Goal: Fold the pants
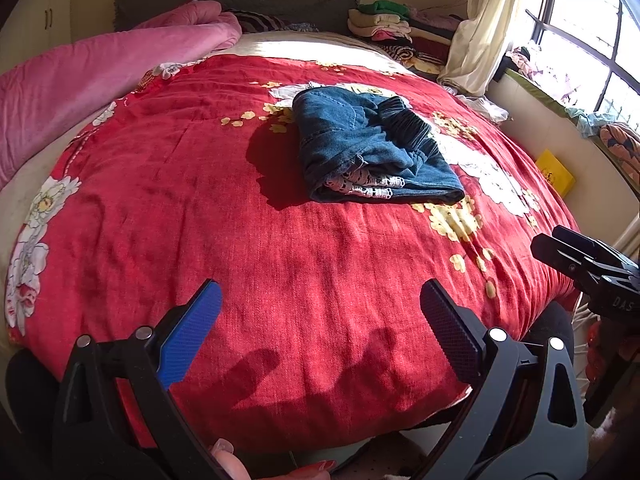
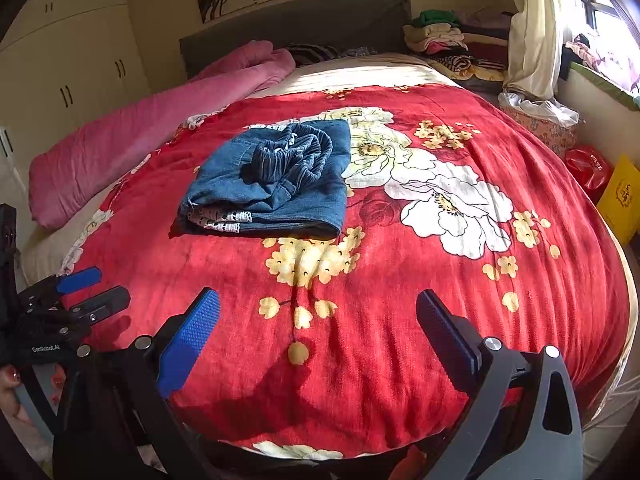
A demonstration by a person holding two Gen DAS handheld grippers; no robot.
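Pants (image 1: 372,148) lie folded into a compact denim bundle on the red blanket (image 1: 240,240), mid-bed, elastic waistband on top. We note both grippers apart from it, near the bed's foot: left gripper (image 1: 320,332) wide open, holding nothing; right gripper (image 2: 318,336) likewise wide open and empty. Pink quilt (image 2: 132,136) lies along 1 side.
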